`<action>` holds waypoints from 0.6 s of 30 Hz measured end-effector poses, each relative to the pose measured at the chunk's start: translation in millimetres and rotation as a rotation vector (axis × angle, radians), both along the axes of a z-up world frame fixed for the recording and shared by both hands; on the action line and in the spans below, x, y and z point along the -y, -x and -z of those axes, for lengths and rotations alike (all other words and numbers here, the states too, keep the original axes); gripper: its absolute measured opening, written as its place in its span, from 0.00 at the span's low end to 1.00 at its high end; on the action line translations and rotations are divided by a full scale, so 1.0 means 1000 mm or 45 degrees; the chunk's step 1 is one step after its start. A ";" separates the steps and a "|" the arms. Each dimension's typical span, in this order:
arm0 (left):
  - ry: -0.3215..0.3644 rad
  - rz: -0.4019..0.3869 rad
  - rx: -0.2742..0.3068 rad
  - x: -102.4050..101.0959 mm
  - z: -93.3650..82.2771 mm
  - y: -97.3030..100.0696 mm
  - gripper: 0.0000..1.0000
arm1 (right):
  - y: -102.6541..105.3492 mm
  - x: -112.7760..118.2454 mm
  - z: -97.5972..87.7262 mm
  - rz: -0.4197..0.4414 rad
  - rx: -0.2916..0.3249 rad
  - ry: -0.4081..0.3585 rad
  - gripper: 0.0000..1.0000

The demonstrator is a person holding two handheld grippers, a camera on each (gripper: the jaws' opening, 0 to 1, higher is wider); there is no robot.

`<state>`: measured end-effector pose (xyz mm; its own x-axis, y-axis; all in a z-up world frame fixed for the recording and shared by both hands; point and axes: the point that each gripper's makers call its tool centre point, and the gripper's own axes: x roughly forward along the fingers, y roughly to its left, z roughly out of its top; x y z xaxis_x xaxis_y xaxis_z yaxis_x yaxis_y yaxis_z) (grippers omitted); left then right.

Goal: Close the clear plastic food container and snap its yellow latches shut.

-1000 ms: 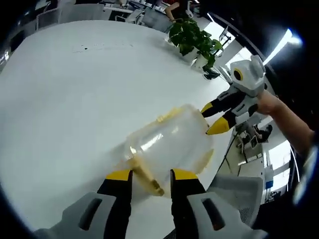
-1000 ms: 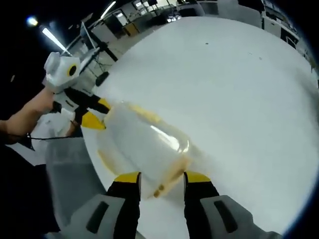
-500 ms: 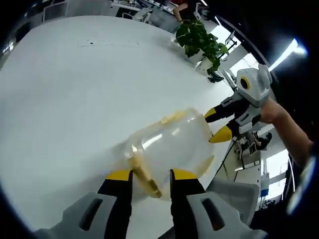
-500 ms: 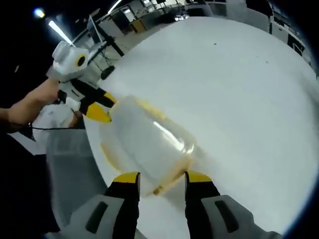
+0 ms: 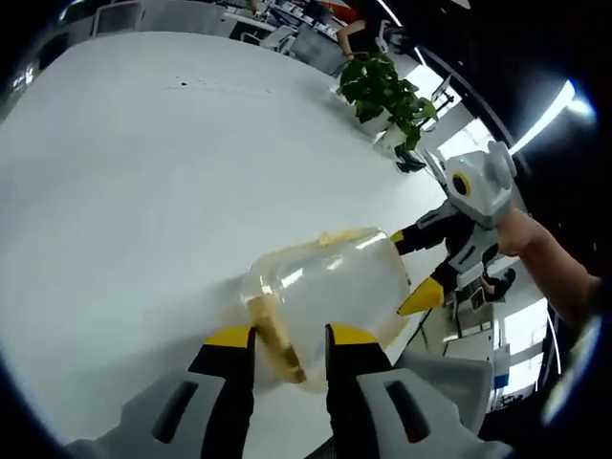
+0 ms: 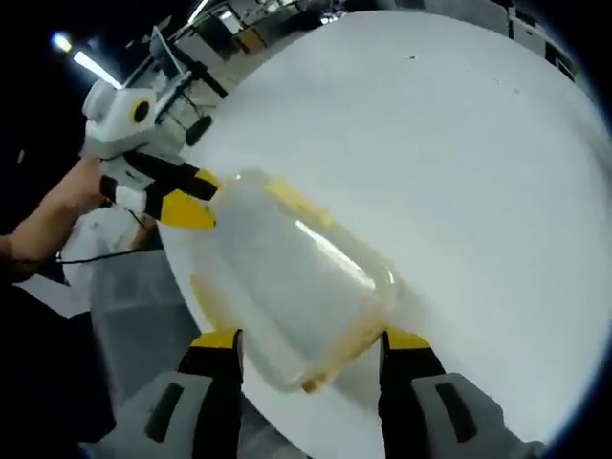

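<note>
The clear plastic food container (image 5: 330,284) lies on its side near the edge of the white table (image 5: 143,172), lid on. A yellow latch (image 5: 275,346) at its near end sits between the jaws of my left gripper (image 5: 279,337), which is shut on that end. My right gripper (image 5: 409,268) comes in from the right and straddles the far end with its tips apart. In the right gripper view the container (image 6: 296,277) reaches from my open right gripper (image 6: 311,339) to the left gripper (image 6: 191,194), and a latch (image 6: 311,382) shows at the near end.
A potted plant (image 5: 382,91) stands at the table's far edge. A grey chair (image 5: 459,368) sits just past the near edge and shows again as a grey chair (image 6: 124,316). A person's hand (image 6: 57,210) holds the left gripper. Desks and chairs fill the room behind.
My right gripper's jaws have spread wider around the container's end. The left gripper keeps its hold. Both views have shifted slightly with the hands.
</note>
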<state>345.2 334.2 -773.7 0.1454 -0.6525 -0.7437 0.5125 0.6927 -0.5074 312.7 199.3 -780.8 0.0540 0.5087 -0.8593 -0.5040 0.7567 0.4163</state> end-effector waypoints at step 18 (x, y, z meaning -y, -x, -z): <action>0.017 0.042 -0.008 0.005 0.000 0.006 0.27 | 0.007 0.015 0.000 0.145 -0.014 0.041 0.51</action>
